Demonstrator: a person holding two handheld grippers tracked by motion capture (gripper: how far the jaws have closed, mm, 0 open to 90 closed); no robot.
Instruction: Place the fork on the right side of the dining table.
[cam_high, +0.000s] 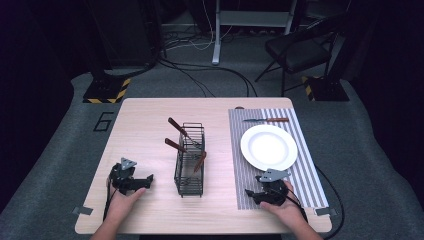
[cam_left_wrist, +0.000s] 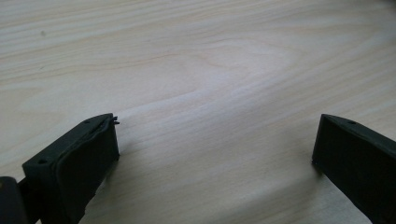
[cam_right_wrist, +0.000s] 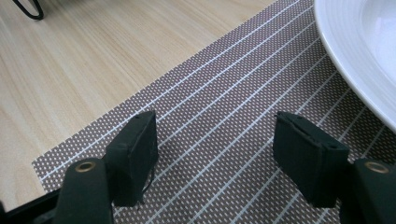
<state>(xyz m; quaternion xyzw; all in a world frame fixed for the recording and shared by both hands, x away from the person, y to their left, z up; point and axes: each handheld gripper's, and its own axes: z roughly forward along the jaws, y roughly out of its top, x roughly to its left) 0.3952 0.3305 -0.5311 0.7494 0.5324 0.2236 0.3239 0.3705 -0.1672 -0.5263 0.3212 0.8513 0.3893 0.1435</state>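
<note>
A black wire rack (cam_high: 190, 159) stands mid-table with three brown-handled utensils (cam_high: 177, 126) leaning in it. A white plate (cam_high: 269, 146) lies on a striped placemat (cam_high: 239, 150), and a brown-handled knife (cam_high: 267, 120) rests beyond the plate. My left gripper (cam_high: 148, 180) rests on the bare wood left of the rack, open, with nothing between its jaws (cam_left_wrist: 215, 149). My right gripper (cam_high: 248, 192) sits on the placemat's near left corner, open and empty (cam_right_wrist: 215, 149). The plate's rim (cam_right_wrist: 355, 65) lies to its right.
The wooden table (cam_high: 145, 125) has bare room on its left half. Beyond it on the grey floor are cables, a folding chair (cam_high: 300, 47) and stands with yellow-black bases (cam_high: 106, 92). The table's near edge is just behind both hands.
</note>
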